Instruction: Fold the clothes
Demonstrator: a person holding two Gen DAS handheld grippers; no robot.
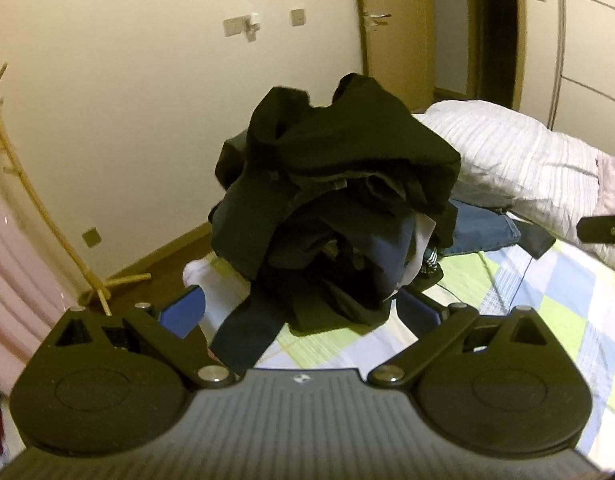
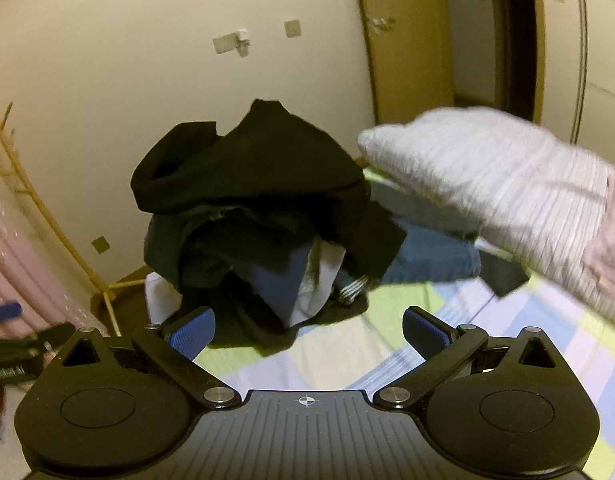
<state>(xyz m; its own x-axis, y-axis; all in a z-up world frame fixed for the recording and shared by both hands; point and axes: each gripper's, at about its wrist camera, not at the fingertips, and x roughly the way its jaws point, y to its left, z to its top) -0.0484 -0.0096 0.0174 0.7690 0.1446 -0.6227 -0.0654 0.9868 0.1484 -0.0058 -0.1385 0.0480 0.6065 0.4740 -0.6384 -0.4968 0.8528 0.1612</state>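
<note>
While both grippers are gaping empty, left gripper (image 1: pixel 299 312), right gripper (image 2: pixel 307 330), one clothes pile (image 1: pixel 331 200) sitting on bed (image 1: pixel 527 320), one pillow (image 1: pixel 519 160) lying beside.

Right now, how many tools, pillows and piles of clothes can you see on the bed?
Tools: 2, left tool and right tool, both open
Pillows: 1, white pillow
Piles of clothes: 1, dark pile
Total: 4

- No readable text anywhere.
- The left gripper (image 2: pixel 11 364), at the right wrist view's edge, carries white lettering too blurred to read.
</note>
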